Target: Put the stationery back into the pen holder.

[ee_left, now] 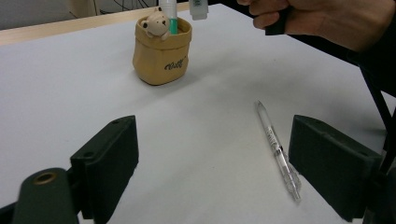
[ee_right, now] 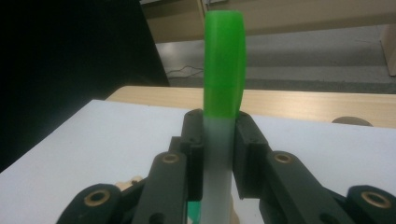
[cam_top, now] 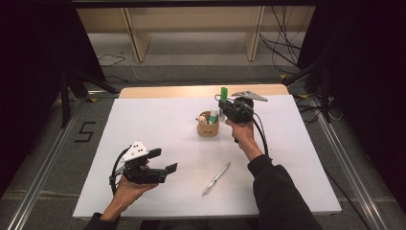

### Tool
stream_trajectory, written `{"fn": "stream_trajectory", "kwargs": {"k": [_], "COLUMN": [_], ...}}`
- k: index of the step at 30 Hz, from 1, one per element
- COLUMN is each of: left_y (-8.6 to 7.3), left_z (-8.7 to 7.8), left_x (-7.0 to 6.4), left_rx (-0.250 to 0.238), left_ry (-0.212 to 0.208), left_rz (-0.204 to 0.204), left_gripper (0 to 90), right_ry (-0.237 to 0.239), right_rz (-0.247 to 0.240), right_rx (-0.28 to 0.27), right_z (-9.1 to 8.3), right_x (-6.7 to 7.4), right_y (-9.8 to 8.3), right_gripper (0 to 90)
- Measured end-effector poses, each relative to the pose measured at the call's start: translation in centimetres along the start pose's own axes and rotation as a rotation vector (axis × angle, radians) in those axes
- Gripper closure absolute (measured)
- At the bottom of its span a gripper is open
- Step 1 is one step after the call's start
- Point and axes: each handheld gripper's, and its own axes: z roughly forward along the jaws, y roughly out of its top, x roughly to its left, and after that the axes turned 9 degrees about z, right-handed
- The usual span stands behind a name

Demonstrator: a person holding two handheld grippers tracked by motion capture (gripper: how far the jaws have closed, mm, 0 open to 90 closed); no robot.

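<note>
A tan cup (cam_top: 209, 125) with a small bear figure on its rim stands near the middle of the white table (cam_top: 158, 120); a teal pen (ee_left: 173, 24) sticks out of the cup (ee_left: 161, 52). My right gripper (cam_top: 222, 102) hangs just above and to the right of the cup, shut on a white marker with a green cap (cam_top: 223, 92) held upright. The marker (ee_right: 224, 70) rises between the jaws of that gripper (ee_right: 218, 149), and its lower end (ee_left: 198, 9) hangs over the cup. My left gripper (cam_top: 160, 162) stands open and holds nothing at the front left. A clear pen (cam_top: 216, 178) lies on the table.
In the left gripper view the clear pen (ee_left: 278, 149) lies between the open jaws (ee_left: 219, 158), close to the right one. A wooden strip (cam_top: 191, 91) edges the far side of the table. Beyond it are wooden legs and cables on the floor.
</note>
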Motion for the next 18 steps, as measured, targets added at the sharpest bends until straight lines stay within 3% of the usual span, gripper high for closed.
{"fn": "stream_trajectory", "kwargs": {"k": [3, 6, 10, 18], "left_y": [0.1, 0.1, 0.1, 0.1], "left_z": [0.0, -0.1, -0.1, -0.1], "left_x": [-0.1, -0.1, -0.1, 0.0], "left_rx": [-0.004, -0.006, -0.005, -0.007], "left_ry": [-0.004, -0.005, -0.003, -0.002], "left_rz": [0.003, 0.004, 0.004, 0.005], "left_gripper": [15.6, 15.6, 15.6, 15.6], "right_ry": [0.001, -0.028, -0.046, -0.047], "right_rz": [0.018, -0.001, 0.011, 0.01], "right_rx": [0.005, 0.015, 0.017, 0.037], "right_z": [0.8, 1.5, 2.3, 3.3], "right_x": [0.1, 0.3, 0.4, 0.6], "right_y": [0.2, 0.3, 0.3, -0.1], "right_gripper": [77.2, 77.2, 77.2, 77.2]}}
